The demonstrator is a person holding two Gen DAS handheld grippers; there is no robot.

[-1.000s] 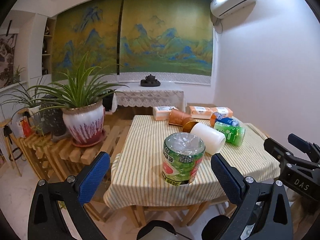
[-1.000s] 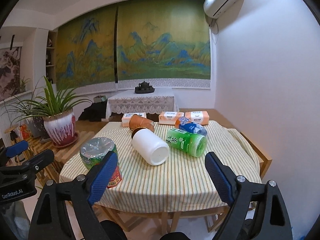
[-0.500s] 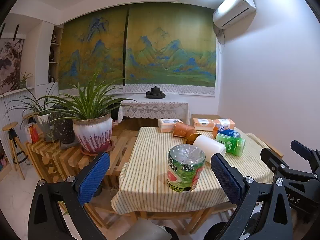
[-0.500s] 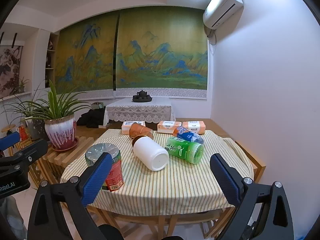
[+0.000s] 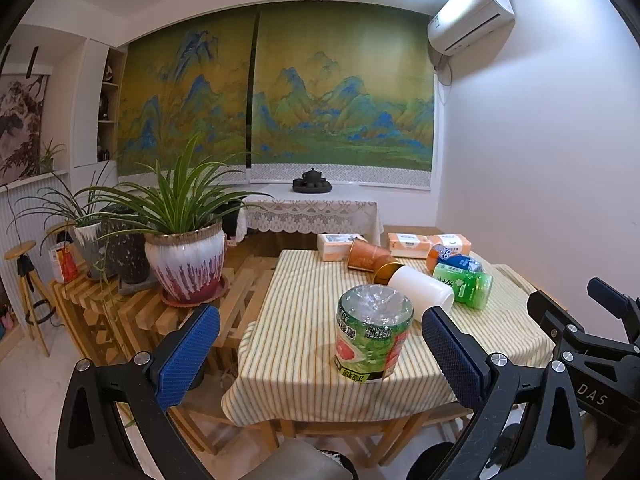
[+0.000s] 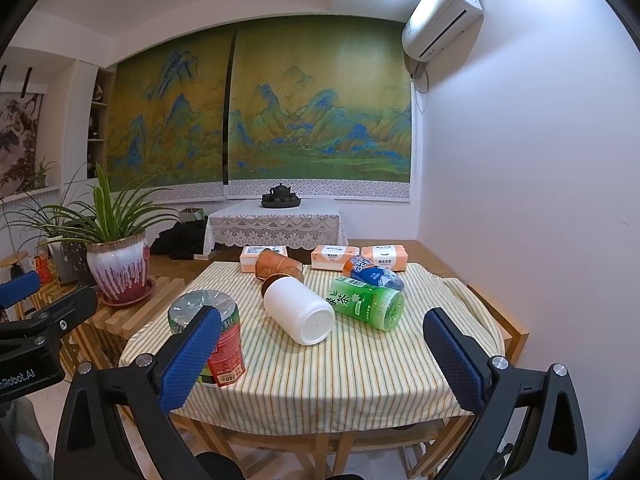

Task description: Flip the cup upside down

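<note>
Task not yet begun, judging from the layout: neither tool touched anything. The left gripper (image 5: 316, 344) hung short of the near table edge with its blue pads wide apart and nothing between them; the right gripper (image 6: 320, 352) was likewise spread wide and empty. Which item was the cup was a judgement. The likeliest candidate was the white cup (image 6: 298, 312), lying on its side near the centre of the striped tablecloth (image 6: 340, 376), closed flat base toward the camera at about 5 o'clock, dark gold-rimmed mouth pointing away at about 11 o'clock. It looked plain, smooth, cylindrical and opaque; contents could not be told. In the left wrist view the same cup (image 5: 416, 290) sat at about 1 o'clock from a green-labelled tub (image 5: 372, 340) that stood with its clear end up near the front edge. A brown paper cup (image 6: 278, 266) also lay on its side just behind the white one, apparently touching. A green bottle (image 6: 366, 302) lay just beside at 3 o'clock. Left to do: approach, grasp the body, turn mouth-down, set on cloth.
</note>
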